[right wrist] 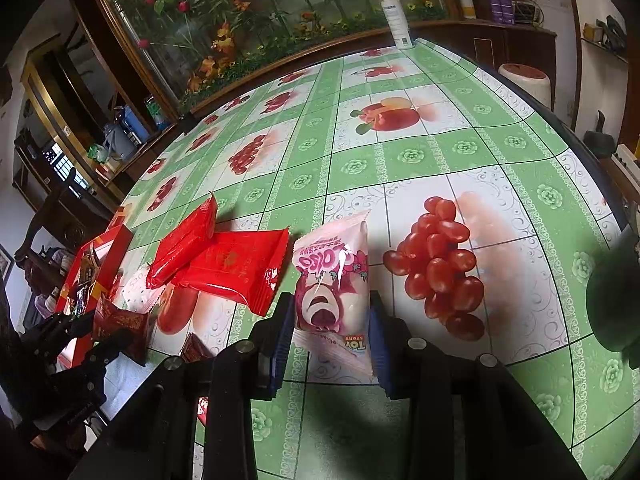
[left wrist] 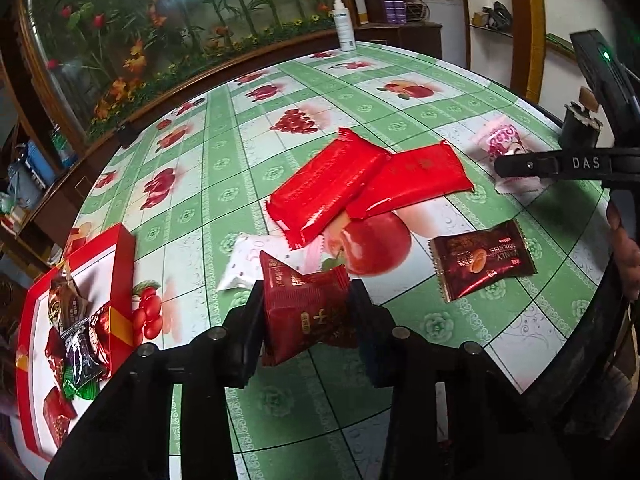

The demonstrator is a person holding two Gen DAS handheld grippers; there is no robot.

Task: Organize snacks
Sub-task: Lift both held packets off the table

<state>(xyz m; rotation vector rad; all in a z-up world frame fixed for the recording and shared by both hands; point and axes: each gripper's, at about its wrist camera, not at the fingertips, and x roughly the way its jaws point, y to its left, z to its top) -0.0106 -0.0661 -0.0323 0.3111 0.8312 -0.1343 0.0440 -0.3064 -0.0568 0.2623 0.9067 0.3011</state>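
Left gripper (left wrist: 306, 312) clenched on dark red foil snack packet (left wrist: 306, 308); right gripper (right wrist: 330, 320) clenched on pink bear-print pouch (right wrist: 332, 280); we lift clear, carry toward red cardboard box (left wrist: 124, 276) at table's left edge, release inside

Two bright red flat packets (left wrist: 326, 184) (left wrist: 412, 184) lie overlapped mid-table. There are two dark red snack packets (left wrist: 308, 312) (left wrist: 484, 260), one white packet (left wrist: 244, 266), and one pink bear-print packet (right wrist: 332, 280). One red box (left wrist: 76, 320) sits at the left edge (several wrapped snacks inside, too jumbled to count). One white spray bottle (left wrist: 345, 24) stands at the far edge.
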